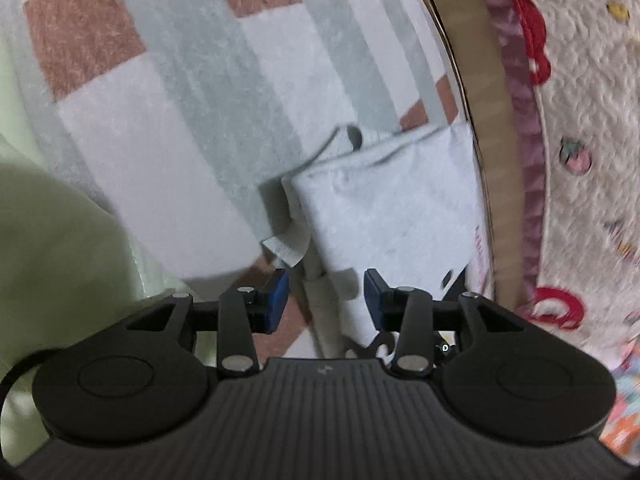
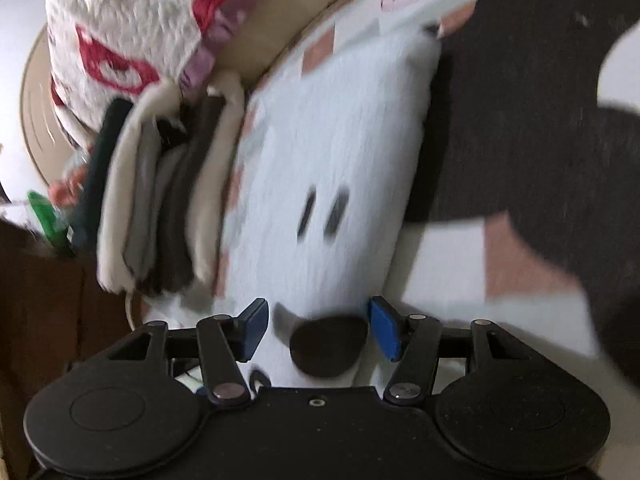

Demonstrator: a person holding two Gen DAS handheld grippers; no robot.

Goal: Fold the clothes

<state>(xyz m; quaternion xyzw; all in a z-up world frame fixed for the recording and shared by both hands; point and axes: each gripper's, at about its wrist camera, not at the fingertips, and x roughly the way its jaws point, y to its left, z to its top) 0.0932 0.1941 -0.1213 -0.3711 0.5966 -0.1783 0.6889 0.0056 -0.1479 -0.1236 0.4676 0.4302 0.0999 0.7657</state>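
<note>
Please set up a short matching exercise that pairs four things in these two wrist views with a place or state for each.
Things:
1. White garment
2. Stack of folded clothes
3. Checked blanket
4. Left hand-held gripper

Places or states:
A. Spread beneath the garment, in pink, grey and white blocks
B. Open, fingers either side of the garment's near edge
C. Folded flat, with two dark oval marks
D. Piled at the garment's left in the right wrist view, beside the quilt

Pairs: 1-C, 2-D, 3-A, 4-B
</note>
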